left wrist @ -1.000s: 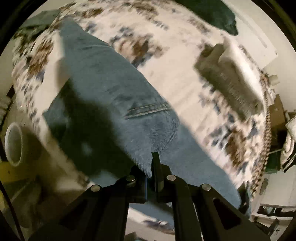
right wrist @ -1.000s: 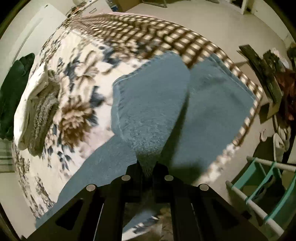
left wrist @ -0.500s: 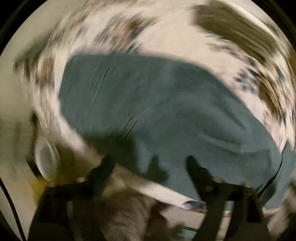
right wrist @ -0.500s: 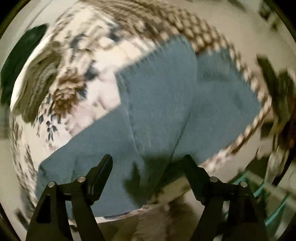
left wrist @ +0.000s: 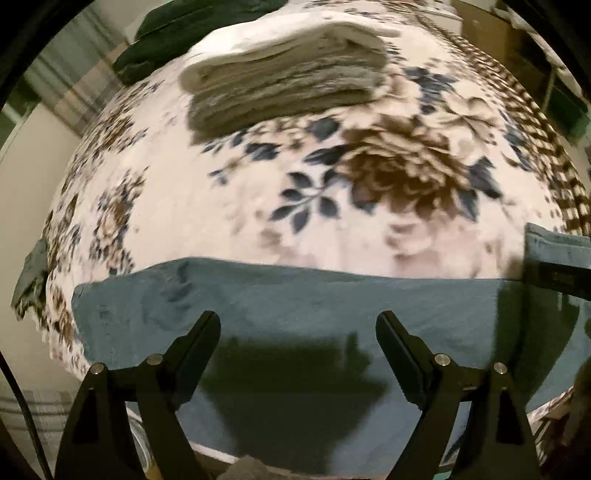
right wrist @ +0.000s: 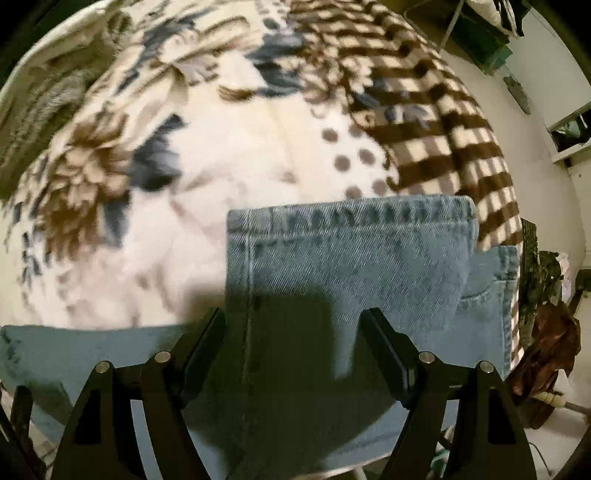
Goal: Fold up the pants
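Both my tongs gape, gripping nothing: left gripper [left wrist: 297,334], right gripper [right wrist: 293,330]. Jeans [right wrist: 351,258] lie folded on the blanket [left wrist: 221,206] near its edge, their near part hidden under my fingers. Background towels [left wrist: 284,81] blurred.

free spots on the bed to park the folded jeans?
Bare floral blanket between the jeans near edge and the grey towel stack at the far side. In the right wrist view, the white patch left of the hem. Crowded: towel stack and dark green garment.
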`<action>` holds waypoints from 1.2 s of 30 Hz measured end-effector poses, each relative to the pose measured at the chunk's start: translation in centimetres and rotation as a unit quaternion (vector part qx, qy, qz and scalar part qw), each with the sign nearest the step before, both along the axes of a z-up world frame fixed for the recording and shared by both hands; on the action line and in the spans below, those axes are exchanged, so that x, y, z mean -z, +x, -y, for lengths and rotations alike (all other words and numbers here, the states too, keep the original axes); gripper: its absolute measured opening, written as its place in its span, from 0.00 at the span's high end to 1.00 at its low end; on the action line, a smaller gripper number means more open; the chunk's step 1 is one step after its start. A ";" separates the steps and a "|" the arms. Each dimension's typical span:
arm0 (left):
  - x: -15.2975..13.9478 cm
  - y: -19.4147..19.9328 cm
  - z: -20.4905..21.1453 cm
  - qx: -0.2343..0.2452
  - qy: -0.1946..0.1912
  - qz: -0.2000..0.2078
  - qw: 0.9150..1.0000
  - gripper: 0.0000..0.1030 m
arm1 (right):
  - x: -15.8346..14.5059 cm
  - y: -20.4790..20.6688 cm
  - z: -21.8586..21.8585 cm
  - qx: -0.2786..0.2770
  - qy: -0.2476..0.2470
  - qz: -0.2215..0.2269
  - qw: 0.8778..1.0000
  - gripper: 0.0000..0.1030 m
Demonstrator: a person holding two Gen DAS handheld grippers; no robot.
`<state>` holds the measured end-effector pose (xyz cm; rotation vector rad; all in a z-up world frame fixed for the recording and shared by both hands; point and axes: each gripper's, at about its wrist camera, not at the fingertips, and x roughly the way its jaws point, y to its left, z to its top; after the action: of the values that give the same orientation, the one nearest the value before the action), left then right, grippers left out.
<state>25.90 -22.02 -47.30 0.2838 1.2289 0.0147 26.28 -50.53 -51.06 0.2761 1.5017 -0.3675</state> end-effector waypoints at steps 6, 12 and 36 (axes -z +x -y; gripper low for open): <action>0.4 -0.1 2.2 0.022 -0.001 -0.012 1.000 0.17 | -0.1 -0.5 1.7 -0.003 0.020 0.026 0.999 0.78; 0.1 0.0 3.4 0.027 -0.012 -0.020 0.999 0.17 | -5.8 -4.7 6.1 0.061 0.039 0.126 0.989 0.95; 3.9 -1.6 6.9 0.039 -0.023 -0.076 0.996 0.17 | 0.0 -26.7 21.4 0.467 0.192 0.202 0.839 0.47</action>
<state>24.26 -28.90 -51.21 0.2961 1.3667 -0.1040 -0.39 -71.91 -51.10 1.3504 0.9114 -0.7205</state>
